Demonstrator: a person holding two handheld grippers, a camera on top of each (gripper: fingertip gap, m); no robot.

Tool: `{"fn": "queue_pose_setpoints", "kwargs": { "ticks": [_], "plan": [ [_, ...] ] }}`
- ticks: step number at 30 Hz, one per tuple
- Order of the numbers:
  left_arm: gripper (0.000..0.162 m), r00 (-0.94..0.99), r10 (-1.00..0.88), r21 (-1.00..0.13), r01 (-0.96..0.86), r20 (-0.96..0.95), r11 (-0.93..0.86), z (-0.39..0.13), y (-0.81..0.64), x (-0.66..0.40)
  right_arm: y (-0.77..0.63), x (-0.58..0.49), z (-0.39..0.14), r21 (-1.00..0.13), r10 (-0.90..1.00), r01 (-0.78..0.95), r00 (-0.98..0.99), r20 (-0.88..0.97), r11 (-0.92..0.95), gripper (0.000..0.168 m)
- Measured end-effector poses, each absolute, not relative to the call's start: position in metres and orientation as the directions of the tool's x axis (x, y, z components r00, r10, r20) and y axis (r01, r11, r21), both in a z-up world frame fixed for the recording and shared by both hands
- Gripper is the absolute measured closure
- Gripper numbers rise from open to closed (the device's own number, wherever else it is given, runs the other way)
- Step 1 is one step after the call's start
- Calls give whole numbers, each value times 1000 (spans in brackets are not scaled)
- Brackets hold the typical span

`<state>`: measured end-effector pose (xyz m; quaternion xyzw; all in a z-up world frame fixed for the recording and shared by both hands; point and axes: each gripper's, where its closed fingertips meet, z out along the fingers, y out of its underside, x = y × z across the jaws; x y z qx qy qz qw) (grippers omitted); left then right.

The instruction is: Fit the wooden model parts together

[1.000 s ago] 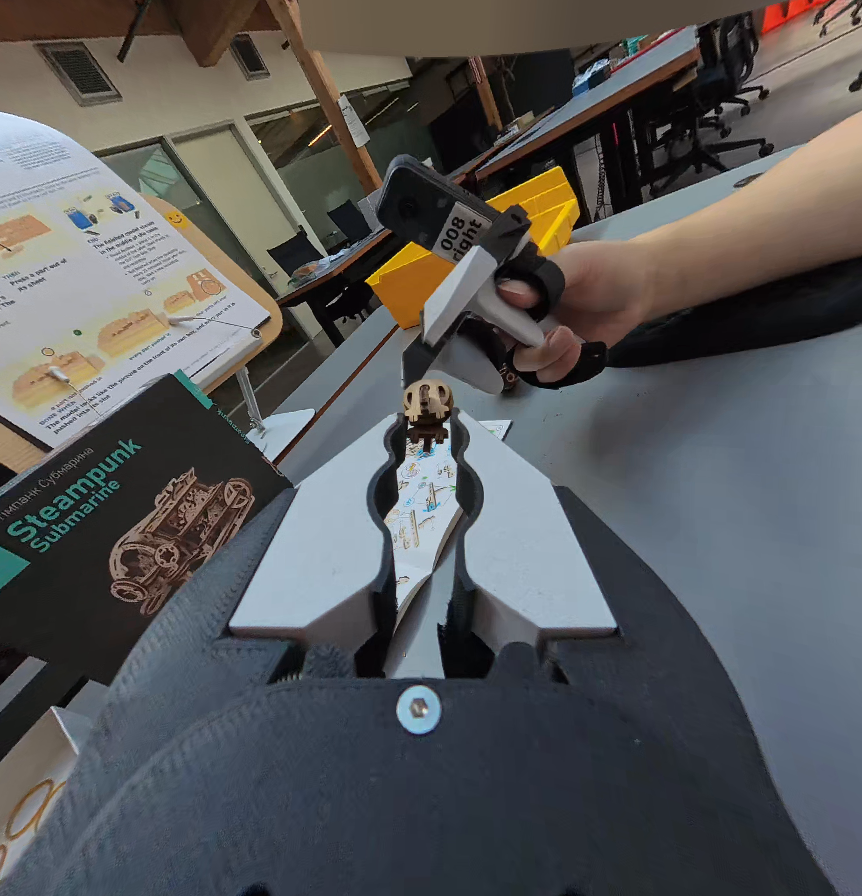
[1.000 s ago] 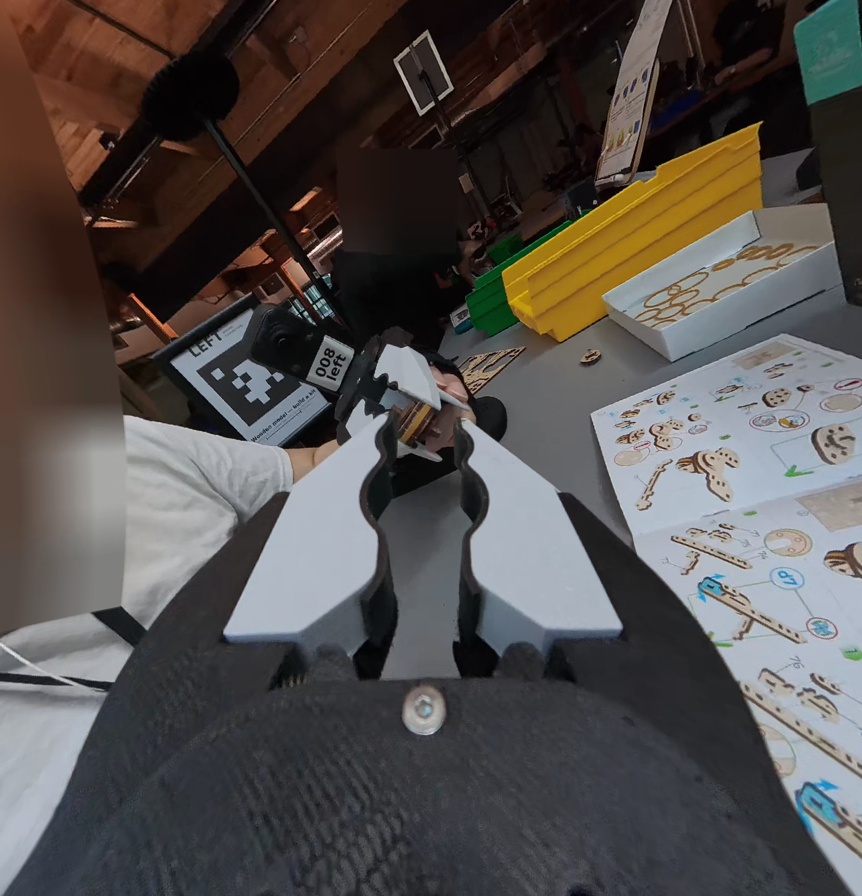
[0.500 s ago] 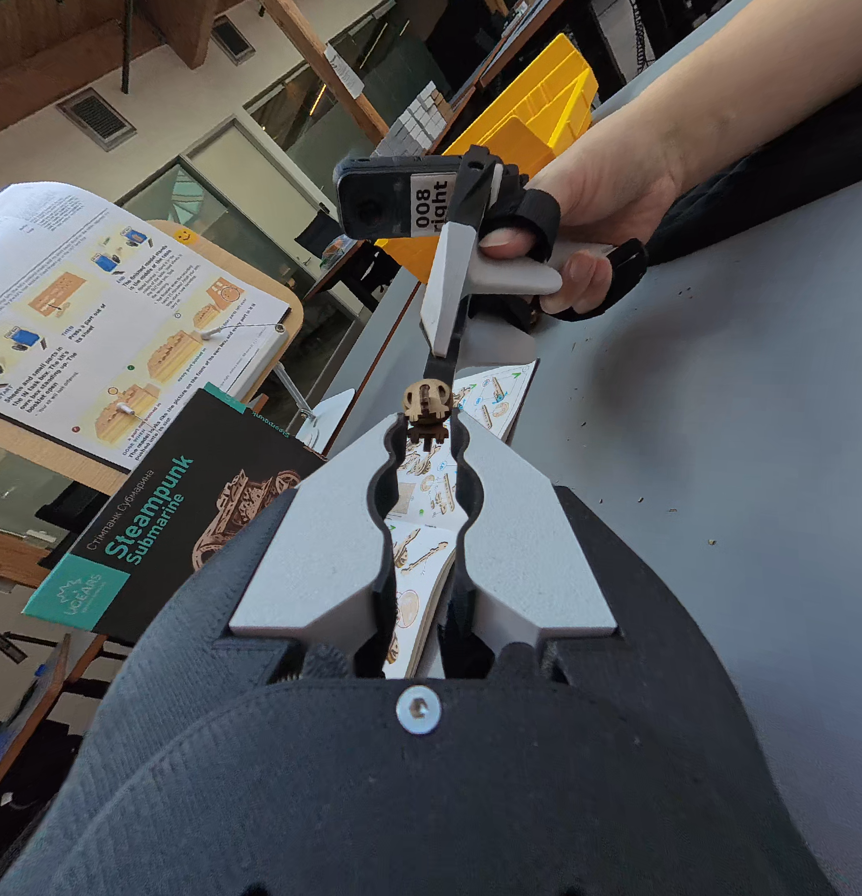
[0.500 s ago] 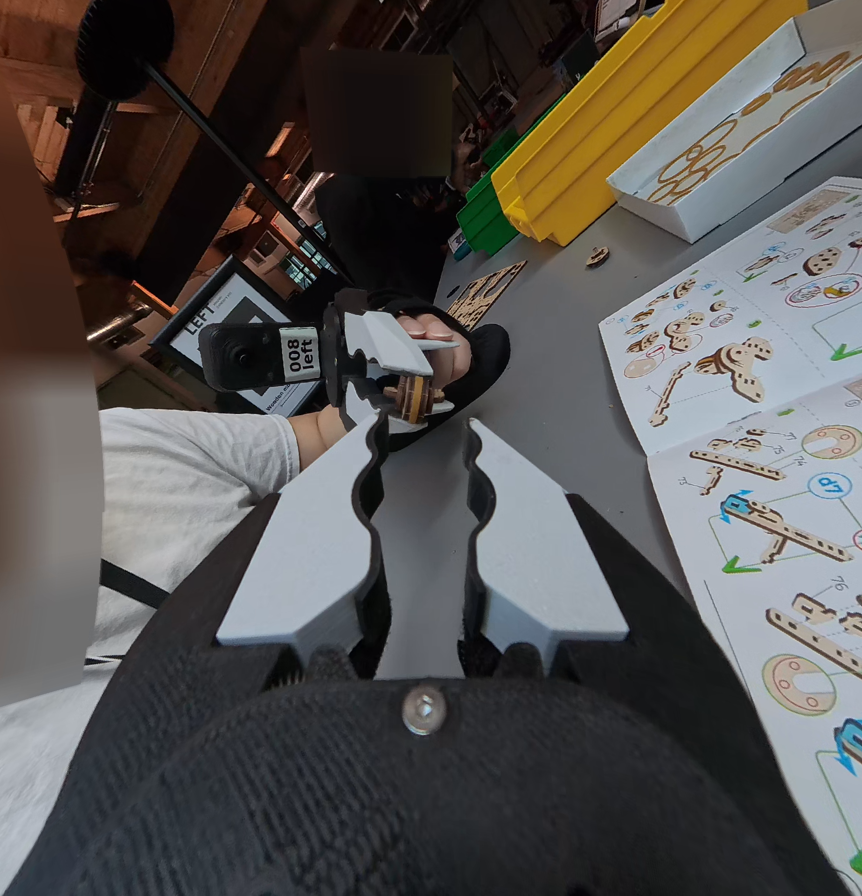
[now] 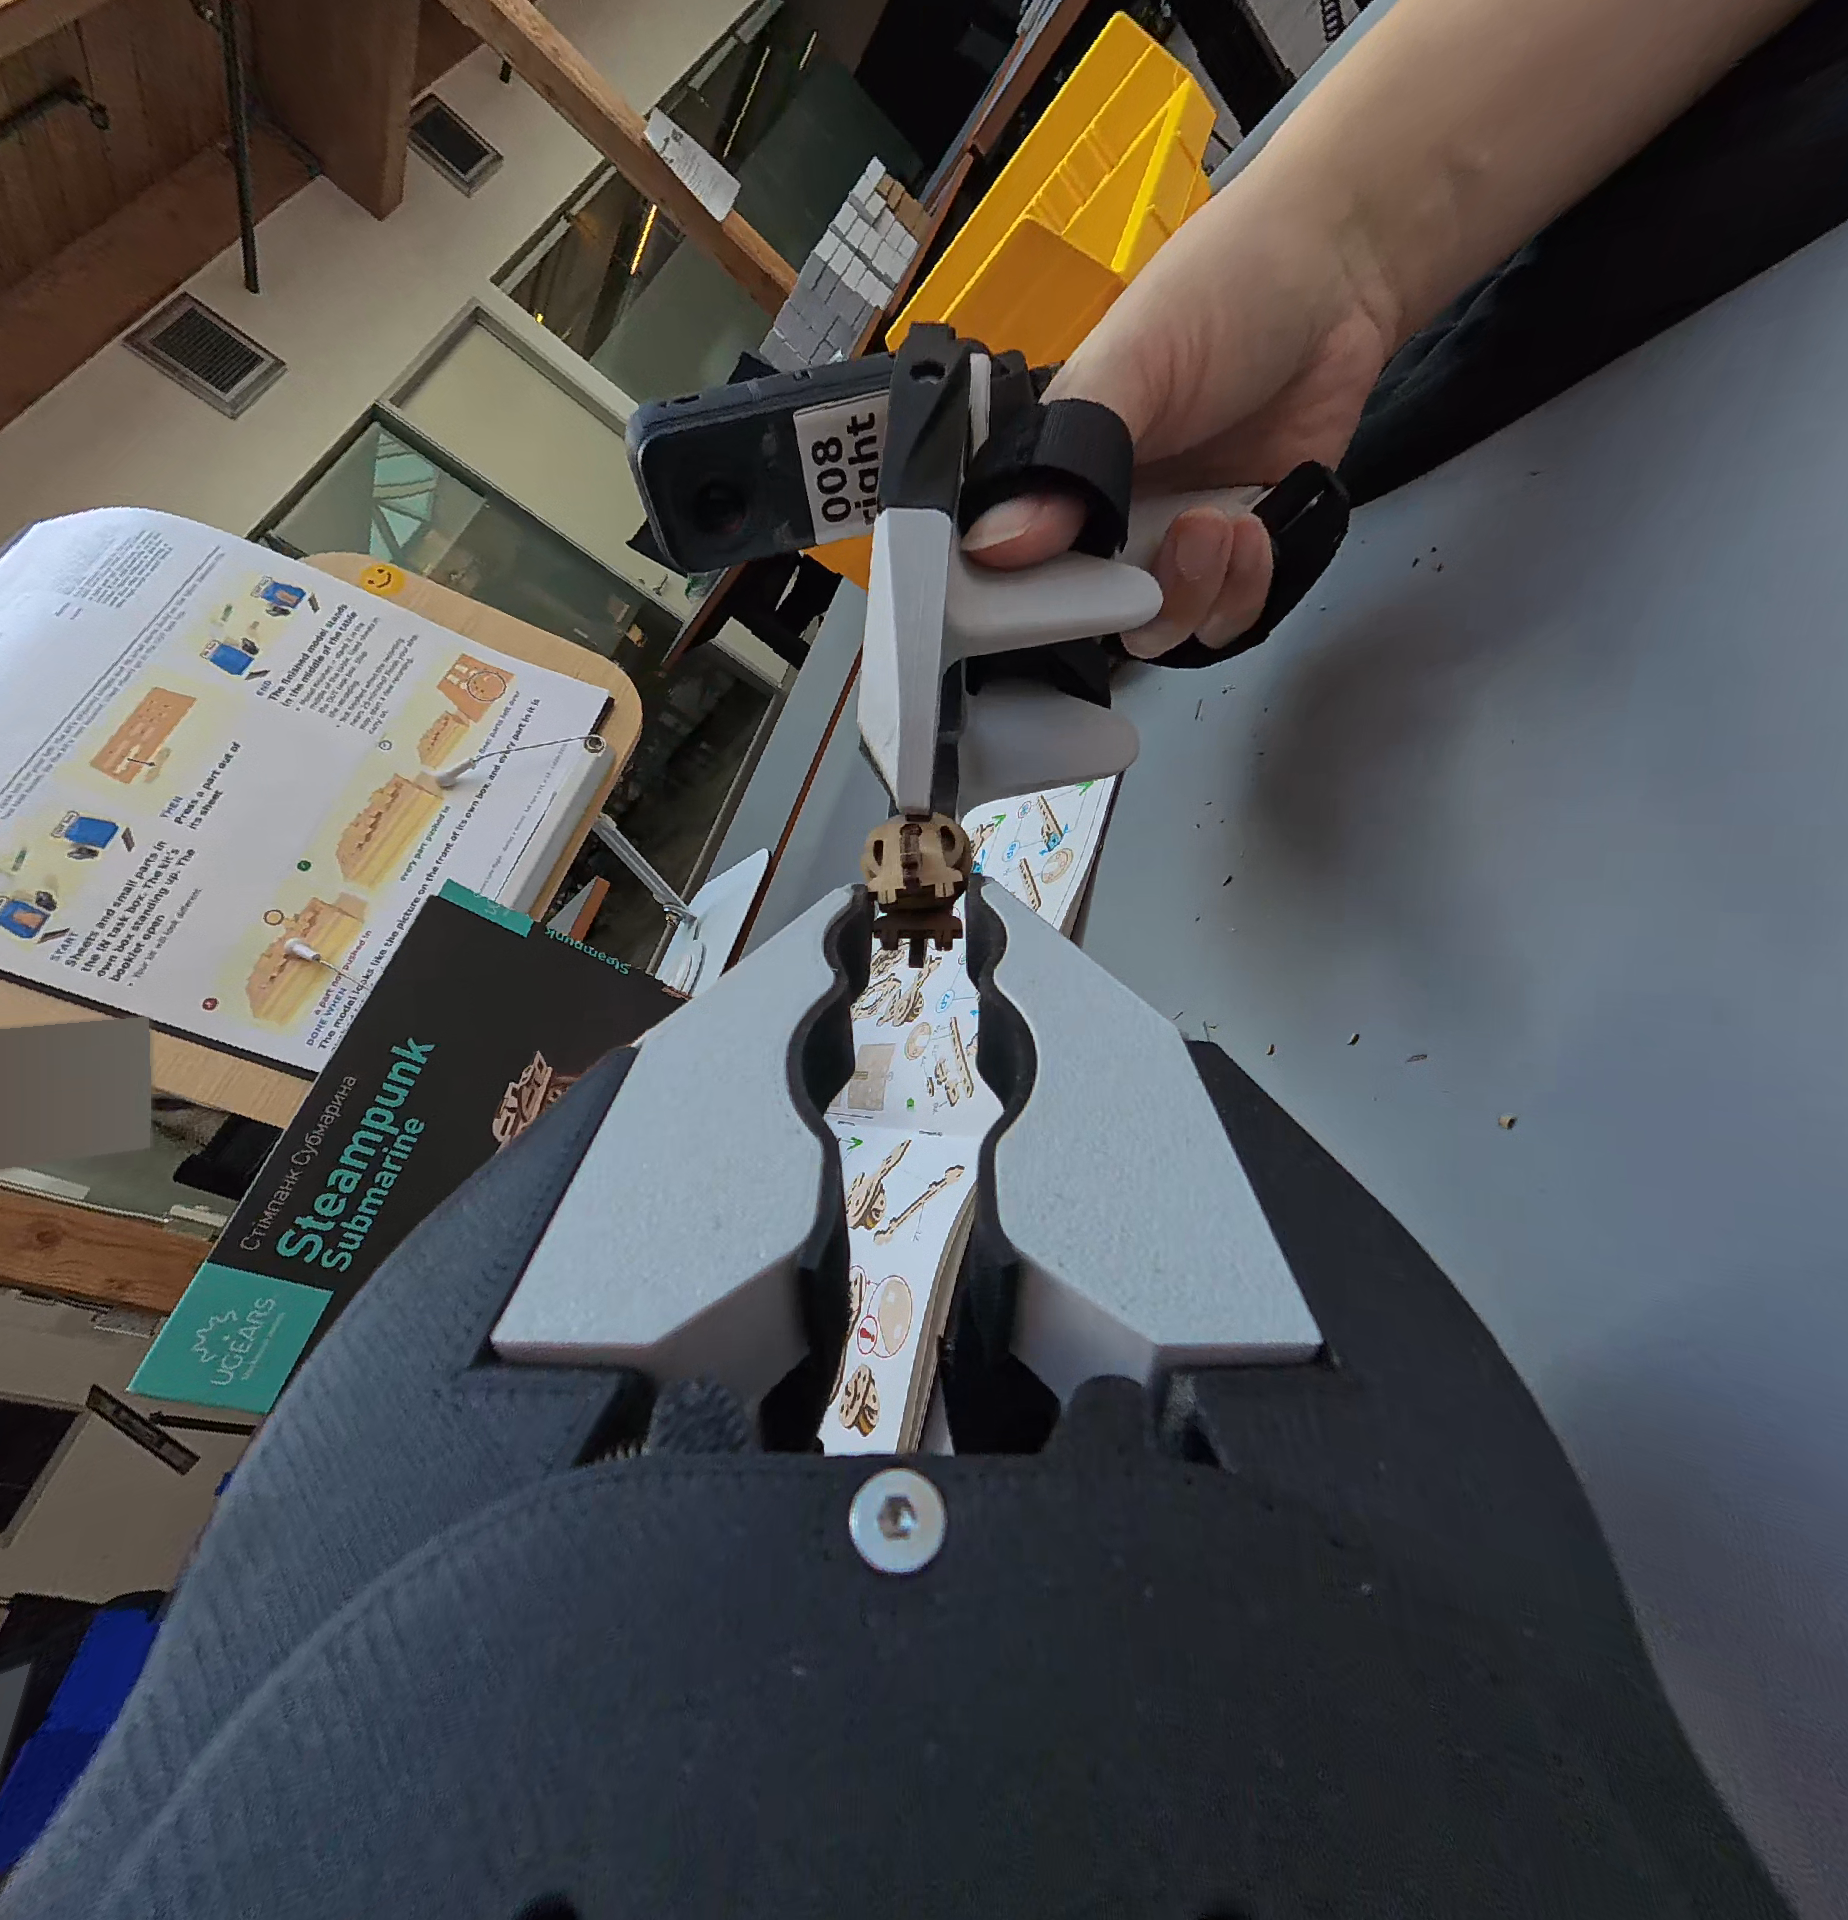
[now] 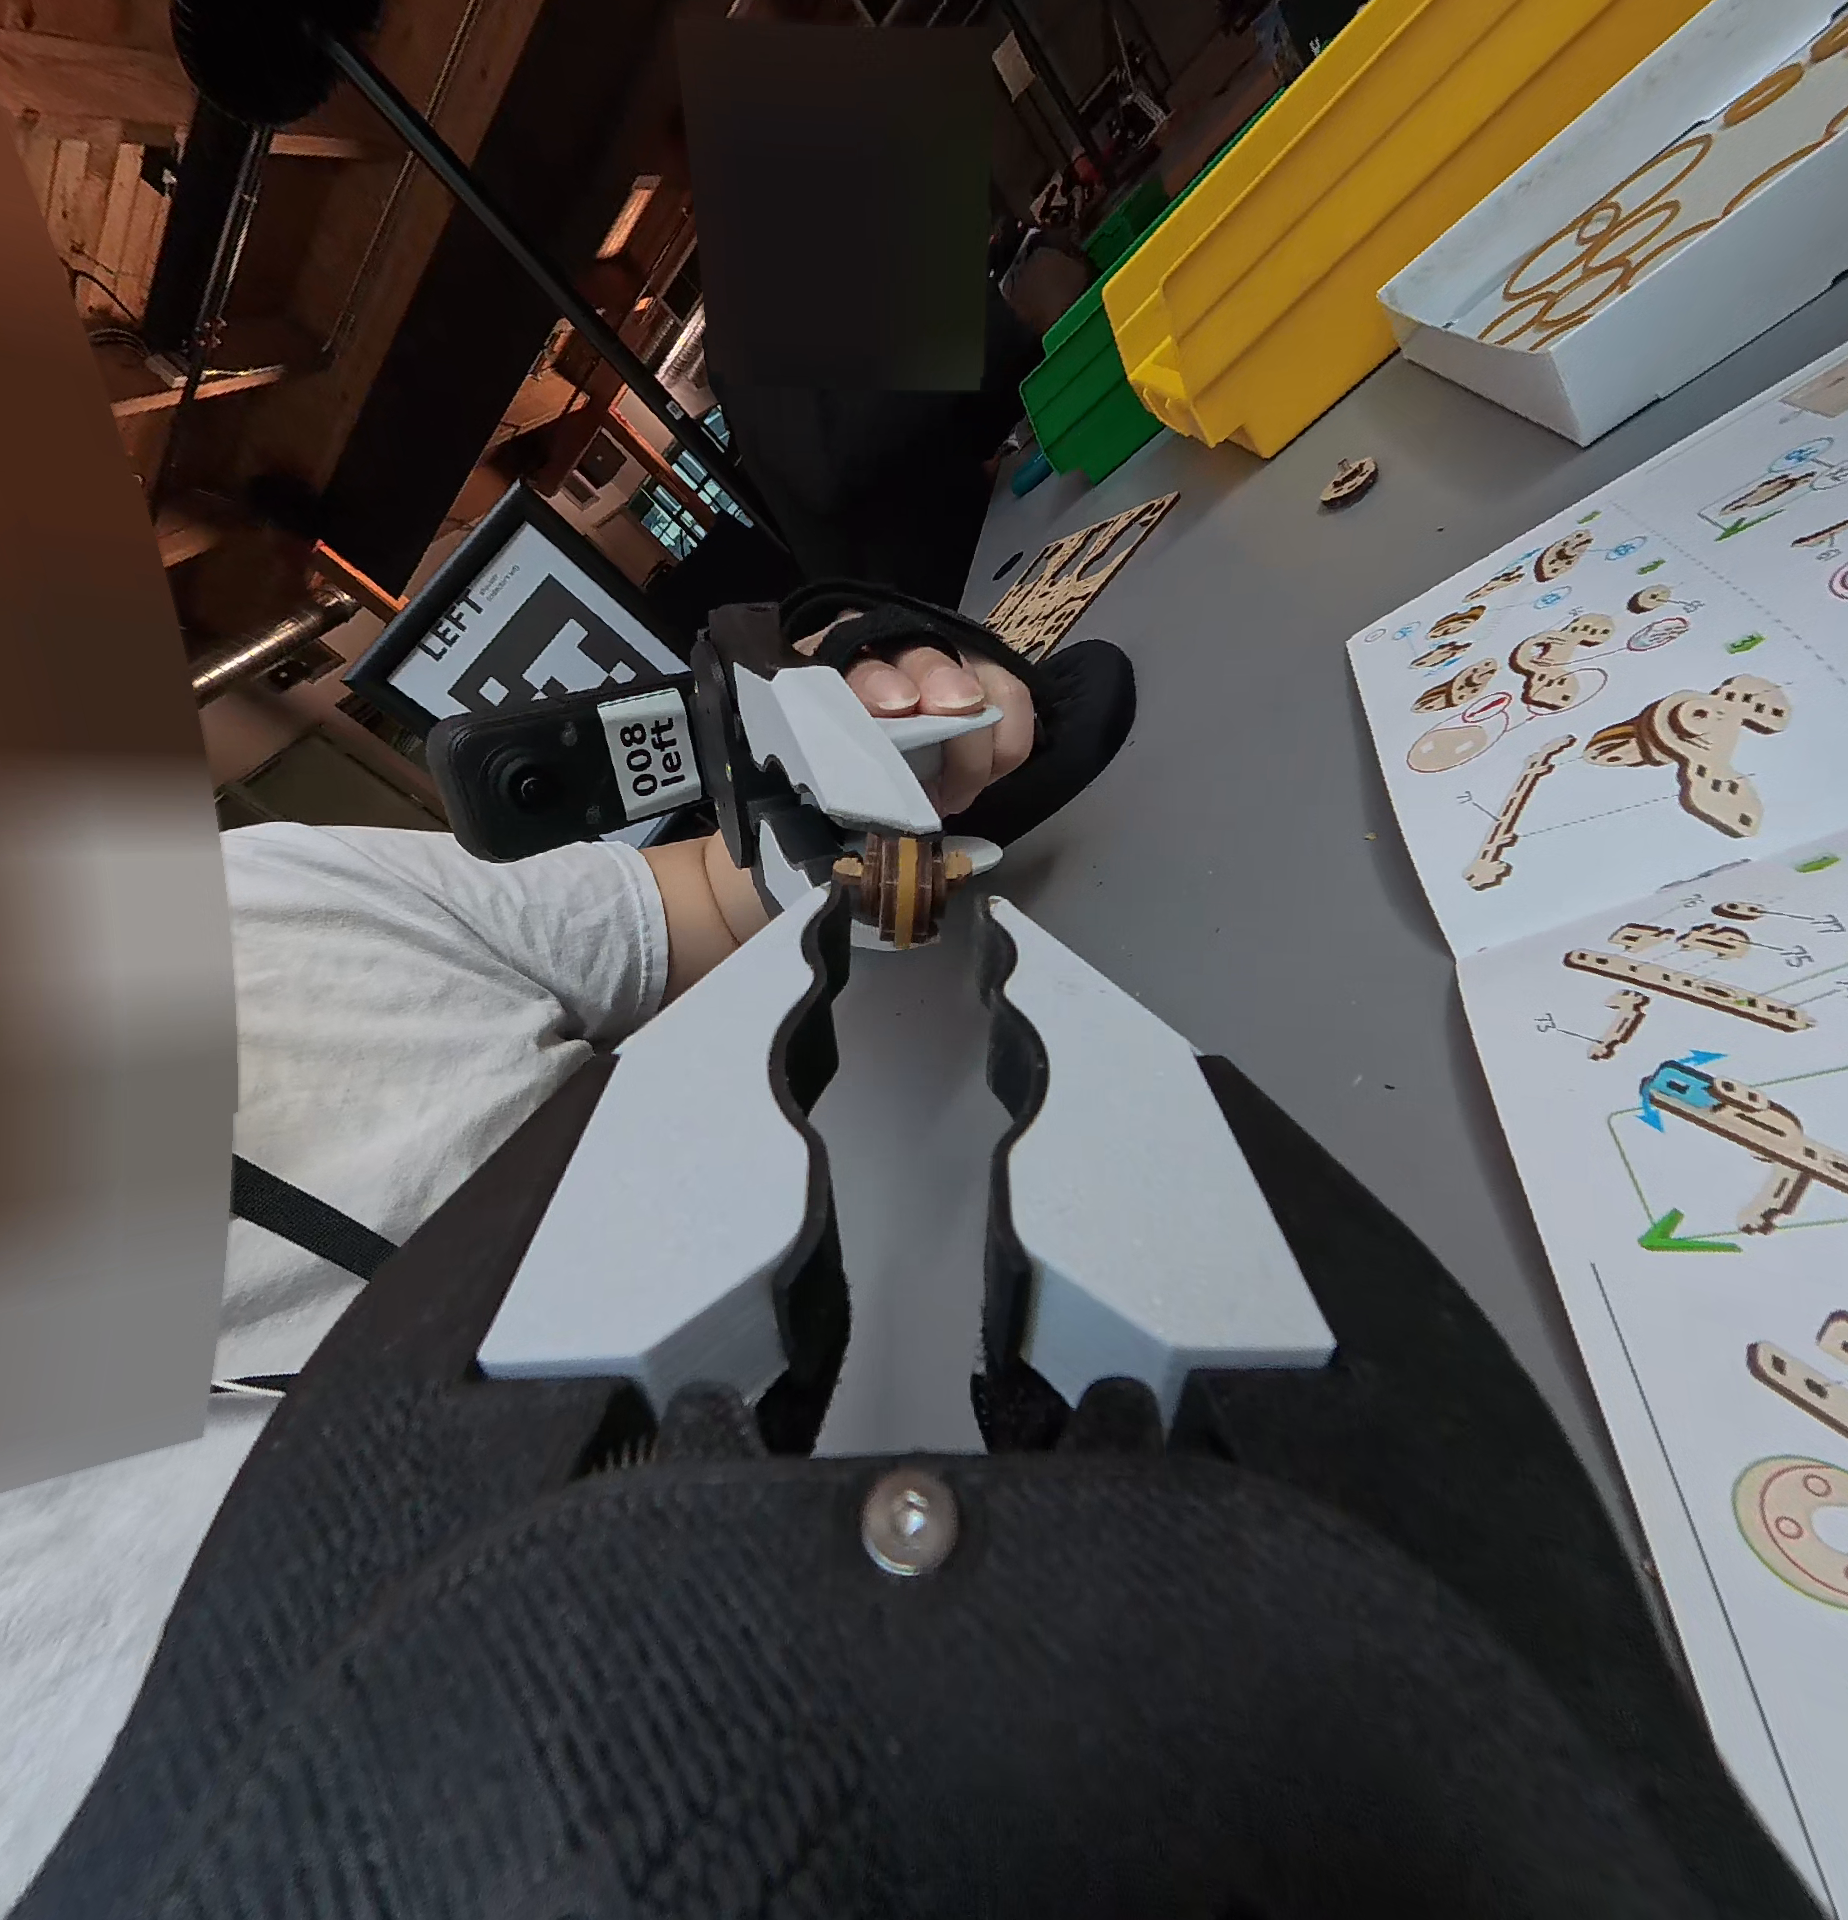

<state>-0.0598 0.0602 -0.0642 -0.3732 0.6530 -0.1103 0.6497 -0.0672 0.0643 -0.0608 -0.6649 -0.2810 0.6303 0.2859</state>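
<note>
Because it is built of thin slotted plywood discs, the wooden part [image 5: 912,871] looks light, stiff and easily snapped; it sits pinched at the left gripper [image 5: 915,914] tips, above the table [image 5: 1522,935]. The right gripper [image 6: 909,909], fingers parted and empty, nears it and should take its faces.

Layered plywood part [image 6: 896,889]; matt grey table [image 5: 1522,935]; glossy paper booklet [image 6: 1678,935].

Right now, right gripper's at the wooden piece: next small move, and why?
Probably ease the right gripper forward and close it on the wooden assembly. It is open with its tips just short of the piece, which the left gripper clamps by its lower stub, leaving the round top exposed.
</note>
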Motion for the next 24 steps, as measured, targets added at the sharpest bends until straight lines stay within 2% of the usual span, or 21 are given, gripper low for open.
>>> {"fn": "queue_pose_setpoints", "kwargs": {
  "ticks": [4, 5, 11, 15, 17, 19, 20, 21, 22, 24],
  "plan": [
    [146, 113, -626, -620, -349, -772, 703, -66, 59, -59, 62, -69, -63, -730, 731, 31, 43, -682, -683, 149],
    [147, 109, -624, -618, -352, -773, 704, -67, 59, -58, 60, -70, -63, -730, 731, 38, 37, -681, -682, 155],
    [146, 124, -637, -637, -323, -761, 699, -63, 55, -57, 57, -68, -60, -757, 760, 66, 58, -647, -650, 155],
    [136, 152, -711, -716, -308, -687, 626, -60, 60, -62, 63, -62, -53, -783, 781, 16, 82, -619, -622, 155],
    [132, 233, -686, -713, -386, -690, 586, -53, 84, -81, 68, -56, -51, -802, 798, 2, 98, -594, -597, 155],
    [138, 393, -607, -709, -532, -691, 463, -40, 134, -131, 75, -50, -56, -837, 828, 16, 155, -538, -547, 155],
    [138, 467, -612, -741, -589, -638, 323, -43, 159, -165, 77, -47, -58, -848, 839, 29, 172, -517, -529, 155],
    [133, 533, -653, -784, -602, -538, 154, -55, 178, -198, 79, -46, -59, -855, 844, 39, 184, -503, -518, 155],
    [135, 592, -684, -818, -576, -425, 10, -65, 192, -225, 81, -45, -61, -855, 844, 39, 192, -501, -516, 155],
    [134, 640, -715, -847, -516, -282, -128, -77, 207, -256, 82, -45, -63, -846, 836, 41, 188, -515, -531, 155]
  ]
}}
